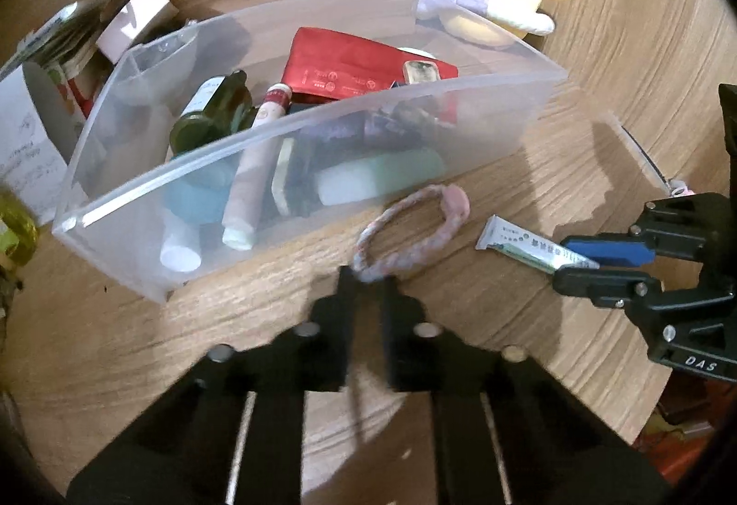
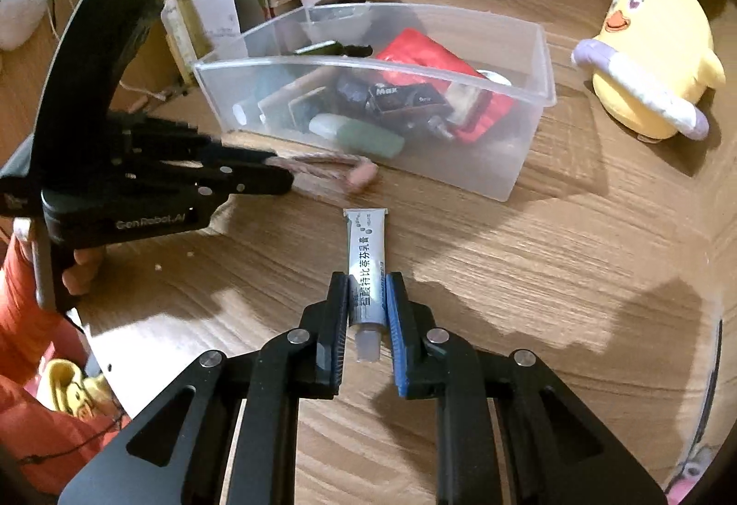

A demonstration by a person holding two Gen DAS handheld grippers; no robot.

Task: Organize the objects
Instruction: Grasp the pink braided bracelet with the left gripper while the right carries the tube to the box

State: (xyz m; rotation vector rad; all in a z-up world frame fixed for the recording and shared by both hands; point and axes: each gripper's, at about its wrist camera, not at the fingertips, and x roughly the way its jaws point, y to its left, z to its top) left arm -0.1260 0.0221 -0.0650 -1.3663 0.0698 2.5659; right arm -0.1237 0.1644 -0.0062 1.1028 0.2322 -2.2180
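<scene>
Right wrist view shows your right gripper (image 2: 367, 316) pinching the small white ointment tube (image 2: 367, 263) on the wooden tabletop (image 2: 529, 274). Your left gripper (image 1: 367, 281) has its fingers closed on the pink braided hair loop (image 1: 410, 228), just beside the clear plastic bin (image 1: 322, 127) of toiletries.

Warm light and hard shadows cross the wood-grain tabletop (image 2: 529, 274).
</scene>
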